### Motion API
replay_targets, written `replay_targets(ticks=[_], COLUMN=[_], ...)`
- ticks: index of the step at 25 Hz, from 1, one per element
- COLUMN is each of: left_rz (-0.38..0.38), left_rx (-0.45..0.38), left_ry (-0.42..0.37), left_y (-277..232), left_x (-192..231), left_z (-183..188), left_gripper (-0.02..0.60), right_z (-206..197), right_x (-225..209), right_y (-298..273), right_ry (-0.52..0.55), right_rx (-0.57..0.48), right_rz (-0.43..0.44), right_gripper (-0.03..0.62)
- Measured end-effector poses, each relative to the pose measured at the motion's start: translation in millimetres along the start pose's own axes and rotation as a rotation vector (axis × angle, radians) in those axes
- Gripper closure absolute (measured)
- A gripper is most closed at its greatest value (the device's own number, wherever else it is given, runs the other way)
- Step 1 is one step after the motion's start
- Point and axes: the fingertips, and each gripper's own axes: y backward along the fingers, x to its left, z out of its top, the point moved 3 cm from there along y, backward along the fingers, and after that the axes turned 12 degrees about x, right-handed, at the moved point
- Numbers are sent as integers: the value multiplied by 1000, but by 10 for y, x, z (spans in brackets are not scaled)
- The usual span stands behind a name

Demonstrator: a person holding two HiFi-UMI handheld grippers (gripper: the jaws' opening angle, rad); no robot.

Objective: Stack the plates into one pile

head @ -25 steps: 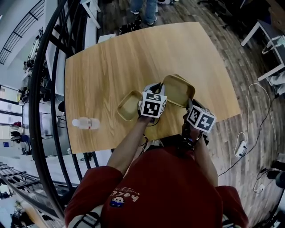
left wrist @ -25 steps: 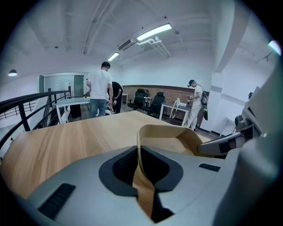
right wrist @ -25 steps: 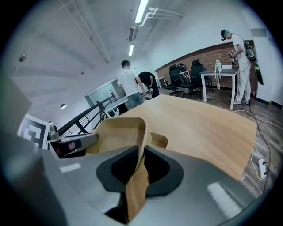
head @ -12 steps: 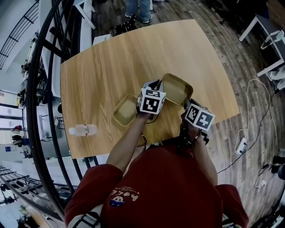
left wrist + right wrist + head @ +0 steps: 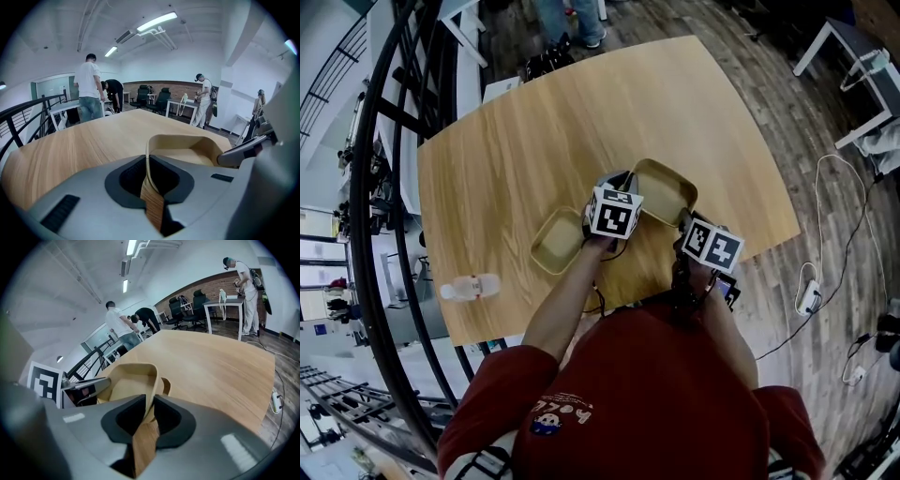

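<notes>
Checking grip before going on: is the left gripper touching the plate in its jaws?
Touching. The left gripper view shows the rim of the plate pinched between the pads of the left gripper, no gap either side.

Light wooden table, rounded corners
Clear plastic bottle on its side near table's left edge
Black metal railing curving along left
Plank floor; white cable snaking across it at right, power strip near its end
White-legged desk top right
Background: person in white shirt and jeans standing past far table edge; second person bent over; third person, in white with cap, by small white desk; black office chairs; ceiling strip lights
</notes>
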Motion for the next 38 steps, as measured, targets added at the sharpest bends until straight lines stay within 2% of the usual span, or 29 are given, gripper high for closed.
replay_targets(ticks=[13,30,34,38], left_rz=[-2,46,60,74], left_rx=[38,155,169,167], left_ry=[-10,-109,-118,-125], left_y=[-226,-488,-518,-526], left_x=[50,37,45,30], left_z=[-30,-220,-257,-238], left_gripper=[552,537,529,520], right_z=[34,-61,-57,-37], right_x=[-43,-130,-106,-112], right_y=[-130,-284,-279,-256], right_ry=[-6,3,32,78], right_rx=[25,69,73,59], right_rz=[-8,-60,-91,-161], right_gripper=[523,519,516,499])
